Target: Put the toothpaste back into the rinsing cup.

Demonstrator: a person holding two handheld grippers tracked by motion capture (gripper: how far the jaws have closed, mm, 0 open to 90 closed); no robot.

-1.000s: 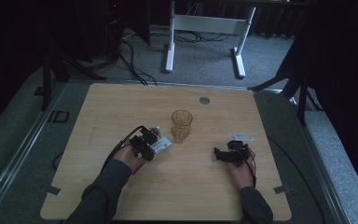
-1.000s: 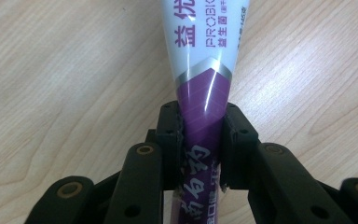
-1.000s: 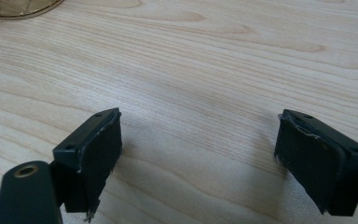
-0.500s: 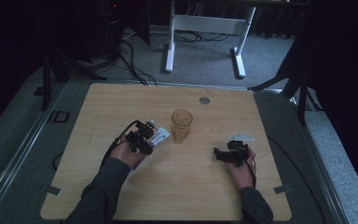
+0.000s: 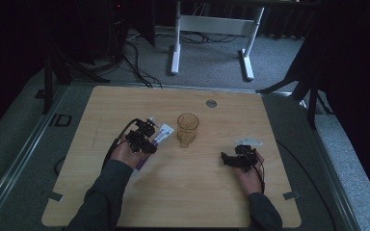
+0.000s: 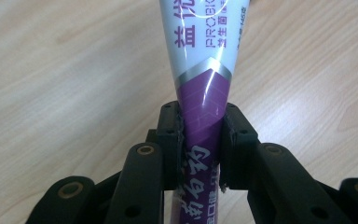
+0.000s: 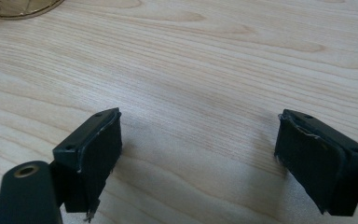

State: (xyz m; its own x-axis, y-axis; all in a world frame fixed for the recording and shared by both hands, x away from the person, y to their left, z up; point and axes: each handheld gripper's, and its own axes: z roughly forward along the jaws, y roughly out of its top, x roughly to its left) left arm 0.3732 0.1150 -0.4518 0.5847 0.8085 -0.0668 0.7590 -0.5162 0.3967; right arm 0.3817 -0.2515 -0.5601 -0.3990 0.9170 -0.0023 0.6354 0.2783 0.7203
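Your left tongs [image 6: 200, 140] pinch the purple-and-white tube [image 6: 203, 70] at mid-frame; your right tongs [image 7: 198, 158] stand spread over the worktop [image 7: 214, 70].

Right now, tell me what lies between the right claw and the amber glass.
Nothing: in the high view, only bare wooden table separates the open right claw from the amber glass. The right gripper view shows the same bare wood.

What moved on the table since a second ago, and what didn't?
The left gripper, shut on the purple-and-white tube, has carried it a little farther up the table, toward the amber glass. Nothing was picked up or let go. The glass stayed put, and the right gripper kept still with its jaws wide open over the bare table.
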